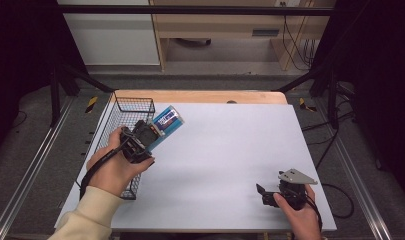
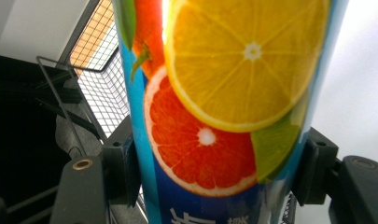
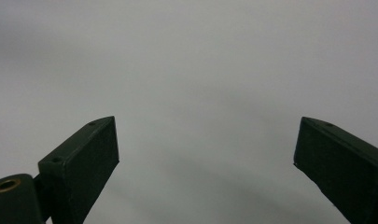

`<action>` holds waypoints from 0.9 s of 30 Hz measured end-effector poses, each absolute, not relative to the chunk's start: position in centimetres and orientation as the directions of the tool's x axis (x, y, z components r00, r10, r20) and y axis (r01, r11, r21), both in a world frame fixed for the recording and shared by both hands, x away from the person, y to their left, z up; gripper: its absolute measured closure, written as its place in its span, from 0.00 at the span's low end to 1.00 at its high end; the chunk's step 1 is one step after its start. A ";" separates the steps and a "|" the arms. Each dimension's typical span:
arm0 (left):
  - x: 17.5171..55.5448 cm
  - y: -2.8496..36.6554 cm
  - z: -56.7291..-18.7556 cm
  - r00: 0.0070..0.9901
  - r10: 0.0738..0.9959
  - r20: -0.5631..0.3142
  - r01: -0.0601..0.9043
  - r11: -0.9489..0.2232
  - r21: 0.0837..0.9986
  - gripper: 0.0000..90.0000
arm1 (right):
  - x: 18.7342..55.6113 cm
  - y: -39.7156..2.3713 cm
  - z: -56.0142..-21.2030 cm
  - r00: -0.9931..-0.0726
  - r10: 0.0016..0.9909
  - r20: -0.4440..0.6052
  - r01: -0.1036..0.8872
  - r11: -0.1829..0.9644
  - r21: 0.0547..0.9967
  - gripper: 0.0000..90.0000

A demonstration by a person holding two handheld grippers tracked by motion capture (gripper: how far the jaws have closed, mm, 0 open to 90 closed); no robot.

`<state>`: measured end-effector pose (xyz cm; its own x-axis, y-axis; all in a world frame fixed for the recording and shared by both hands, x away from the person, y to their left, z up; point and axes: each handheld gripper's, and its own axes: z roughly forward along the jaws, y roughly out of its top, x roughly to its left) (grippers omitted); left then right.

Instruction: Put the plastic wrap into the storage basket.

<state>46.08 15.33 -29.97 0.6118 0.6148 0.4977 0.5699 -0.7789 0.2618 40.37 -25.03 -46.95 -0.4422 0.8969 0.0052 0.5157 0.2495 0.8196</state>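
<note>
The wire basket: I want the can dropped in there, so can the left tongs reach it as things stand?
Probably yes: the left tongs hold the can right beside the wire basket, whose top is open.

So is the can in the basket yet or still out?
Out: the can is clamped in the left gripper, tilted beside the basket rim.
</note>
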 end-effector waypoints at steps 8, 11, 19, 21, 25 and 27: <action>45.9 16.6 -30.4 0.599 0.631 0.493 0.594 -0.763 0.255 0.36 | 40.4 -25.0 -47.0 -0.449 0.894 -0.007 0.511 0.263 0.819 0.08; 45.9 16.9 -30.5 0.599 0.628 0.496 0.595 -0.764 0.249 0.36 | 40.4 -25.0 -47.0 -0.443 0.896 0.000 0.516 0.255 0.818 0.08; 45.7 17.7 -30.9 0.592 0.641 0.489 0.608 -0.753 0.251 0.36 | 40.4 -25.0 -47.0 -0.444 0.896 -0.001 0.516 0.257 0.817 0.08; 45.6 18.0 -30.9 0.590 0.643 0.489 0.613 -0.750 0.248 0.36 | 40.4 -25.0 -47.1 -0.444 0.896 -0.002 0.516 0.257 0.817 0.08; 45.5 18.5 -31.0 0.584 0.648 0.489 0.621 -0.744 0.245 0.36 | 40.5 -25.0 -47.1 -0.448 0.894 -0.006 0.513 0.263 0.817 0.08; 45.5 18.8 -30.9 0.581 0.652 0.486 0.624 -0.741 0.247 0.36 | 40.5 -25.0 -47.1 -0.448 0.894 -0.006 0.512 0.263 0.818 0.08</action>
